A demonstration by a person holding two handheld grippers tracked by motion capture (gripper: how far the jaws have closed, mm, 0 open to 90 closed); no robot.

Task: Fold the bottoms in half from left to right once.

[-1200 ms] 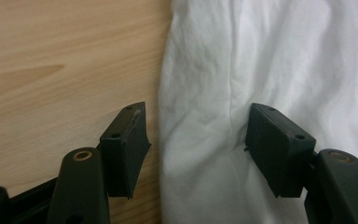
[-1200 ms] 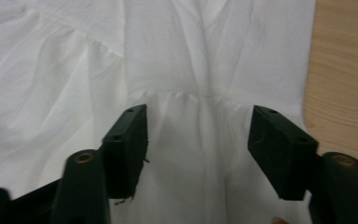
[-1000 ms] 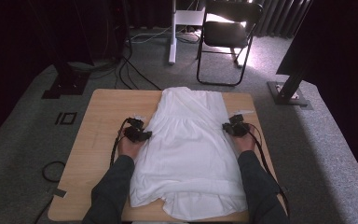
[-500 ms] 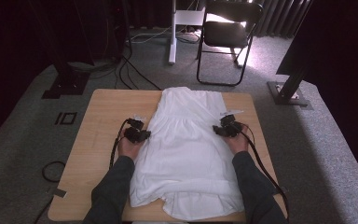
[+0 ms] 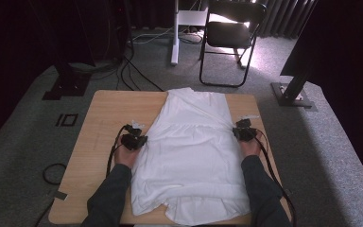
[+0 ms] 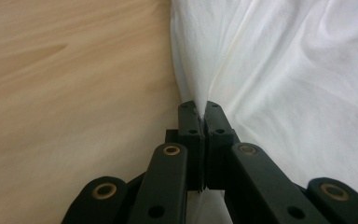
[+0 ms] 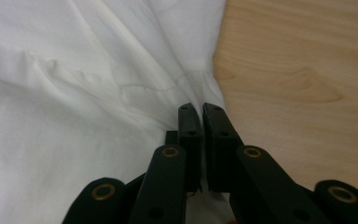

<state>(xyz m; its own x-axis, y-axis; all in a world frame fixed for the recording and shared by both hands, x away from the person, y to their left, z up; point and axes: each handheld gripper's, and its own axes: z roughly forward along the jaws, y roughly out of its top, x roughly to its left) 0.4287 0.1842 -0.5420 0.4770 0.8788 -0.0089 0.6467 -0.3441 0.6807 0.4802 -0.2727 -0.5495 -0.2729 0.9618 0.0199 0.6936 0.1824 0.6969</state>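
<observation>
Both forearms come in from the near edge of the tabletop, sleeves dark, one hand on each side of a white dress. The left gripper sits at the dress's left edge about halfway up; its jaws have just been closing and are clamped on a pinch of the cloth there. The right gripper sits at the opposite edge, jaws likewise just closed onto the fabric by the gathered seam. The dress lies flat, long axis running from the near edge to the far edge, narrow top pointing away from the person and the hem hanging at the near edge. Bare wood lies outside each gripper, wider on the left.
</observation>
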